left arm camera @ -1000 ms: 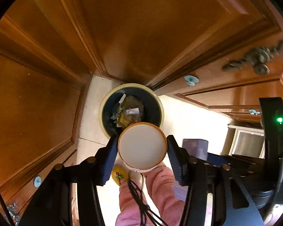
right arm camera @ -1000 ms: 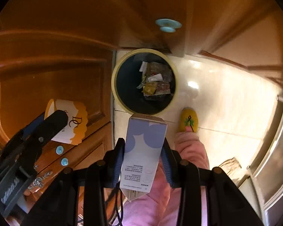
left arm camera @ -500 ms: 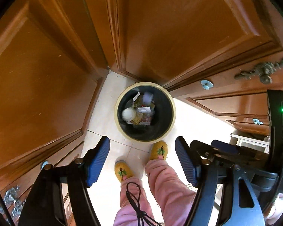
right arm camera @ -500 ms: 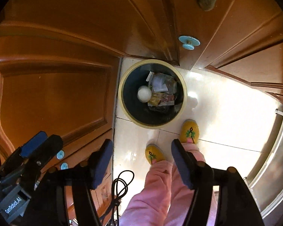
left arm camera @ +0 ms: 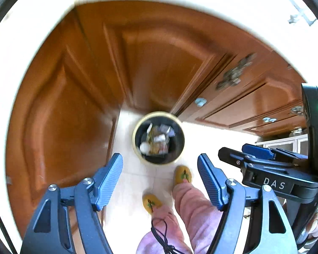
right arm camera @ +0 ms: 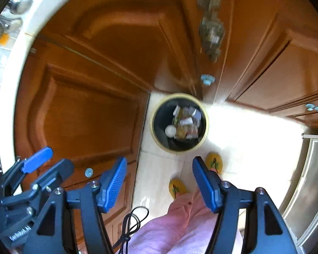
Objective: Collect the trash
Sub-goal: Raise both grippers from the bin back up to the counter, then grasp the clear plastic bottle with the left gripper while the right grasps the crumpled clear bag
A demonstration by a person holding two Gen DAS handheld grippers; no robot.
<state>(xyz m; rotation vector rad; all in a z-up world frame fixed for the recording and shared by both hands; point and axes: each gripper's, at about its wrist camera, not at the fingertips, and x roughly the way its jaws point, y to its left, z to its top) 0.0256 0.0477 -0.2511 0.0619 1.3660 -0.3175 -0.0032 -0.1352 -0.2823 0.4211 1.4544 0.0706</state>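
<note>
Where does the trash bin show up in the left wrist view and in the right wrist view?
Left wrist: trash bin just below centre, between and beyond the open left claw.
Right wrist: trash bin right of centre, above the open right claw.
Shared landmark: the yellow slippers below the bin.

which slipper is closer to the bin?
The slipper nearest the trash bin, almost at its rim, on the right in the right wrist view. The other slipper sits farther back.

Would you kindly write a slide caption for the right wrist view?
Open, empty right gripper high above the floor-standing trash bin, full of wrappers, beside wooden cabinet doors.
</note>
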